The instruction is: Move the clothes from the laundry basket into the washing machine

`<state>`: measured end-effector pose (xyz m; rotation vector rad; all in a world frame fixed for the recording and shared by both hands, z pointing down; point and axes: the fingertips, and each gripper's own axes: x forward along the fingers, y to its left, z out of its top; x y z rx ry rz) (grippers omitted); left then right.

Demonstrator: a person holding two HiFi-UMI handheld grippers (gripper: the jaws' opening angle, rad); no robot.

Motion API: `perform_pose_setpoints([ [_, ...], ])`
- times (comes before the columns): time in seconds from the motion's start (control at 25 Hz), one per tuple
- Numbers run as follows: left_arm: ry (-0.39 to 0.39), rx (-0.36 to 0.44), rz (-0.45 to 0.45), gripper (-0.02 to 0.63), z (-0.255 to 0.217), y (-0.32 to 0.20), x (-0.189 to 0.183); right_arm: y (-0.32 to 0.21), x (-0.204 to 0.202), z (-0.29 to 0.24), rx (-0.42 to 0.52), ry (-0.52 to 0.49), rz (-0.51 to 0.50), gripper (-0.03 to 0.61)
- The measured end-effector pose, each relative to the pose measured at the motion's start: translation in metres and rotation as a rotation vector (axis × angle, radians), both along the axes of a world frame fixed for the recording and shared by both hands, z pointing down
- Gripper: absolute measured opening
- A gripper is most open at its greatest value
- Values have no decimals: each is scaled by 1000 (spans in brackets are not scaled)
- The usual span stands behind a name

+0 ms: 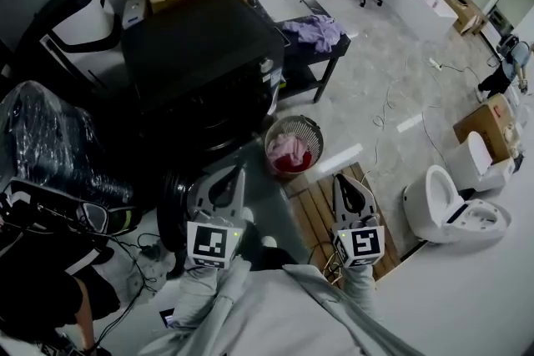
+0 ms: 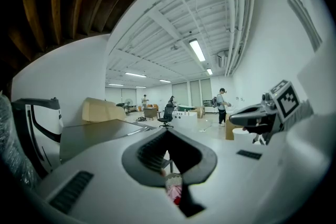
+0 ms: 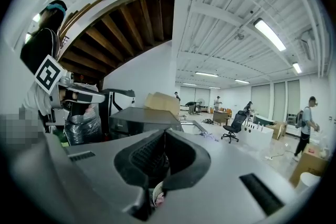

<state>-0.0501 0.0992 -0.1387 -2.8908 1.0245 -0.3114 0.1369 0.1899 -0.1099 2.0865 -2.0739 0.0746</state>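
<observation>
The pink and red clothes (image 1: 288,151) lay heaped in the round laundry basket (image 1: 314,129) on the floor, offering no long axis. The dark washing machine (image 1: 196,54) stood just left of the basket. Short of the basket, one to each side, the left tongs (image 1: 237,172) and right tongs (image 1: 345,181) pointed toward it, both closed and empty, neither clearly nearer.

Bright ceiling strip lights (image 2: 197,50); fisheye edges bend and darken.
</observation>
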Motion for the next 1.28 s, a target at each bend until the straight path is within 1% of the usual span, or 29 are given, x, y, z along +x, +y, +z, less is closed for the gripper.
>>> perform_pose_setpoints([
  [0.16, -8, -5, -4, 20, 7, -23, 3, -27, 2, 3, -3, -5, -20, 17],
  [0.28, -9, -9, 0, 20, 13, -49, 9, -55, 6, 7, -6, 2, -19, 18],
  [0.68, 16, -5, 33, 20, 9, -167, 45, -172, 35, -1, 2, 22, 13, 18],
  [0.84, 36, -35, 37, 20, 4, -206, 55, -212, 40, -3, -2, 30, 15, 18],
  [1.0, 14, 1, 75, 20, 8, -233, 62, -237, 43, 0, -7, 30, 21, 18],
  [1.28, 9, 3, 81, 20, 8, -253, 73, -259, 45, 4, -19, 18, 3, 18],
])
